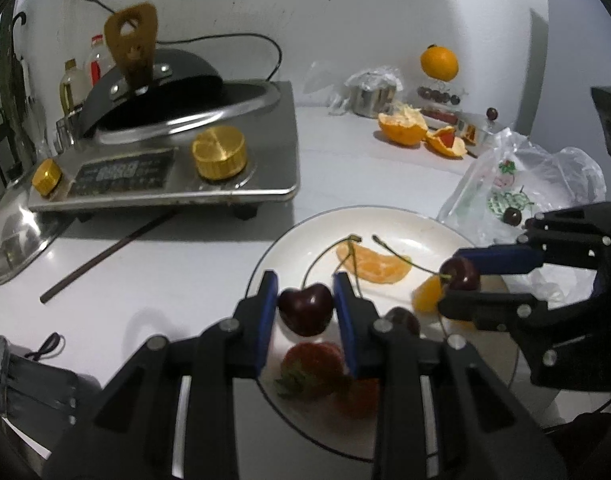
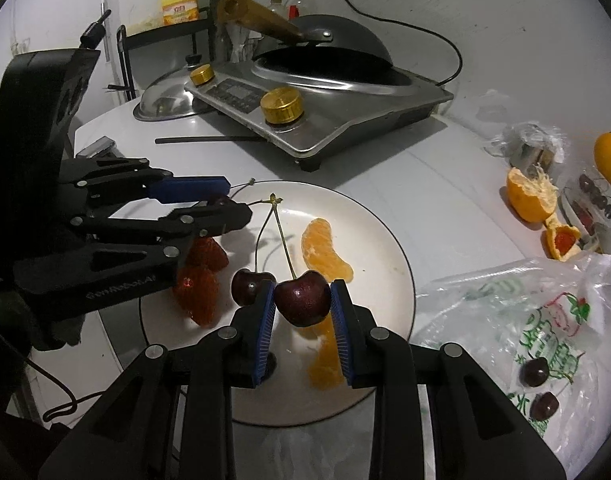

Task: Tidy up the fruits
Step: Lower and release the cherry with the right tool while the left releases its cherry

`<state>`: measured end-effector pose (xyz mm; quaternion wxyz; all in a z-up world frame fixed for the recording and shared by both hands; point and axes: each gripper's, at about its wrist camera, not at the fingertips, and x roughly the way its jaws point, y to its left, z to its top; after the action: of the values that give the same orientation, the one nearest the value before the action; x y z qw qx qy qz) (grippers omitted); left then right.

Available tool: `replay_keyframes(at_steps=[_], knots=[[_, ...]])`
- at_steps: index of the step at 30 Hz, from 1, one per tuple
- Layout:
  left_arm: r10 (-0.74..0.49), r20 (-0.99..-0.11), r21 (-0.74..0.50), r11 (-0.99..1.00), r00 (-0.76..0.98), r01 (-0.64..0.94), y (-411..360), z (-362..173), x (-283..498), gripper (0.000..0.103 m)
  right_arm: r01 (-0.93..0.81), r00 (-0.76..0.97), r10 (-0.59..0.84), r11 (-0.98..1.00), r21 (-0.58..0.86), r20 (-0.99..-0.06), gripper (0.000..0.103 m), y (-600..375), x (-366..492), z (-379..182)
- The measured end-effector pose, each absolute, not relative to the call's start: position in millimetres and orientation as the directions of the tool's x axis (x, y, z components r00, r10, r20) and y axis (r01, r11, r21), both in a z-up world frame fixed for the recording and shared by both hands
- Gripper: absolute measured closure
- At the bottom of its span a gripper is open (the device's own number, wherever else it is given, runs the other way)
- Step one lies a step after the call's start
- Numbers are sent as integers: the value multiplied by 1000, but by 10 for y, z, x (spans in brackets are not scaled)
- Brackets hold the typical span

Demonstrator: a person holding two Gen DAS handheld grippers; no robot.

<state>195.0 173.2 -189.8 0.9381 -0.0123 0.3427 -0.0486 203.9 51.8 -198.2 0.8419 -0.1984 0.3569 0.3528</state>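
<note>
A white plate (image 1: 405, 232) (image 2: 369, 232) holds two orange segments (image 1: 371, 264) (image 2: 325, 250), two strawberries (image 1: 311, 364) (image 2: 197, 294) and a loose dark cherry (image 2: 247, 286). My left gripper (image 1: 305, 292) is shut on a dark cherry (image 1: 305, 312) with a long stem, over the plate's near-left part. In the right wrist view the left gripper (image 2: 237, 200) comes in from the left and mostly hides its cherry. My right gripper (image 2: 303, 288) is shut on another dark cherry (image 2: 303, 300). In the left wrist view the right gripper (image 1: 453, 280) grips this cherry (image 1: 461, 274) at the plate's right side.
A steel cooker (image 1: 185, 152) with a black wok stands behind the plate, a steel lid (image 2: 165, 98) and a dark chopstick (image 1: 105, 256) beside it. At the right lie a plastic bag (image 2: 525, 320) with cherries, orange peel (image 1: 401, 128), a whole orange (image 1: 439, 62) and a metal cup (image 1: 371, 96).
</note>
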Motion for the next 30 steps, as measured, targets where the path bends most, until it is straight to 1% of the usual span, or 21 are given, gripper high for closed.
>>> replay_keyframes(at_steps=[5,6,7,11,12,15,16,30], knots=[[-112,-654,-75,994,749,82,1734,-1947,1983,72,-740,488,449,668,-81,-748,73,563,2049,-2015],[-110,-656,-73,994,746,83,1731,-1954,1990,71,-739,488,448,668,-82,-749,73,569,2050,-2015],[-108,-659,-70,994,744,82,1727,-1961,1997,68,-739,488,446,669,-83,-750,73,572,2050,-2017],[-109,-661,-68,994,742,85,1729,-1973,1996,67,-737,487,439,670,-86,-755,73,588,2045,-2027],[-111,-660,-68,994,743,87,1728,-1967,1988,65,-737,487,438,670,-86,-756,73,592,2042,-2029],[-114,-653,-71,993,748,90,1734,-1937,1958,55,-735,489,437,672,-87,-755,73,596,2039,-2027],[-115,-650,-71,993,751,90,1738,-1924,1941,53,-734,490,437,673,-87,-754,73,604,2042,-2027],[-95,-643,-81,995,760,55,1861,-1819,1712,52,-720,511,441,689,-87,-737,73,698,2128,-2045]])
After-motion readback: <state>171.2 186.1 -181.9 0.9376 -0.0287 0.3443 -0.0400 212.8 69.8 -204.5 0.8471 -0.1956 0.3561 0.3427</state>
